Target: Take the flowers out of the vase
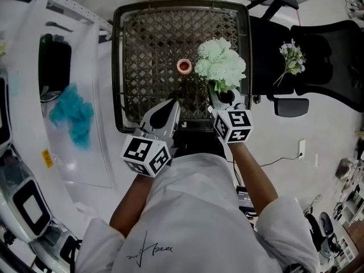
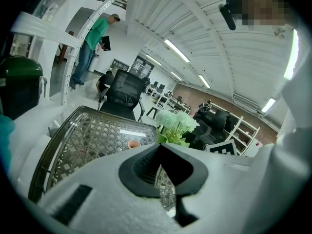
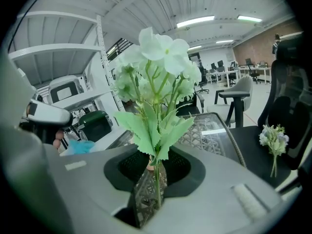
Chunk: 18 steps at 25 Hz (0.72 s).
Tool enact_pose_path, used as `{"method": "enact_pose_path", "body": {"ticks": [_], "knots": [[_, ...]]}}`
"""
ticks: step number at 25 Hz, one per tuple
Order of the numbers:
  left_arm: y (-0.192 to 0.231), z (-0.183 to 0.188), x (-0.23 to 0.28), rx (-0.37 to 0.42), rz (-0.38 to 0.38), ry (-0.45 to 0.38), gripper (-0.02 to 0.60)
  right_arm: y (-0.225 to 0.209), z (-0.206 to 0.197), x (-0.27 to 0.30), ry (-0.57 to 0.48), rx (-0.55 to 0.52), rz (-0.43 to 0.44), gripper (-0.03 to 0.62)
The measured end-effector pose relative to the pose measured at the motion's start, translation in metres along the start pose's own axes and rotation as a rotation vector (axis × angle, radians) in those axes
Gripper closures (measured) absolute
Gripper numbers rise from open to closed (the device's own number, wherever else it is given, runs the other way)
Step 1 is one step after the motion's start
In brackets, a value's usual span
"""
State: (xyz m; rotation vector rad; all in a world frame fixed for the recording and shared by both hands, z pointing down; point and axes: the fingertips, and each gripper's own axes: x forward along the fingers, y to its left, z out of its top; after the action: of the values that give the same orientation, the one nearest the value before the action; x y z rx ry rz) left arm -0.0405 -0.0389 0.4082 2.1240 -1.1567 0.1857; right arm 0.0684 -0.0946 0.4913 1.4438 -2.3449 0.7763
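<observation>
A small pink vase [image 1: 183, 66] stands near the middle of the lattice table [image 1: 148, 38], and its mouth looks empty. My right gripper [image 1: 224, 95] is shut on the stem of a pale green-white flower bunch [image 1: 220, 64], held upright to the right of the vase and apart from it. In the right gripper view the thin stem [image 3: 157, 182] runs between the pads of my right gripper [image 3: 155, 169], with leaves and blooms [image 3: 158, 57] above. My left gripper [image 1: 170, 108] hovers at the table's near edge, shut and holding nothing. From my left gripper [image 2: 159, 150] the vase [image 2: 132, 144] and flowers [image 2: 176, 126] lie ahead.
A second small bouquet [image 1: 292, 58] lies on a black office chair [image 1: 318, 56] right of the table. At the left, a blue cloth [image 1: 73, 115] lies on a white bench. A person in a green top [image 2: 92, 43] stands far off.
</observation>
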Motion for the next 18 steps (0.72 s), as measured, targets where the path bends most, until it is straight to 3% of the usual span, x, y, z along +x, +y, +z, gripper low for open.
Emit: {"method": "enact_pose_path", "body": {"ticks": [18], "knots": [[0.008, 0.001, 0.01, -0.022, 0.031, 0.005, 0.578, -0.028, -0.031, 0.026, 0.081, 0.027, -0.04, 0.511]]}}
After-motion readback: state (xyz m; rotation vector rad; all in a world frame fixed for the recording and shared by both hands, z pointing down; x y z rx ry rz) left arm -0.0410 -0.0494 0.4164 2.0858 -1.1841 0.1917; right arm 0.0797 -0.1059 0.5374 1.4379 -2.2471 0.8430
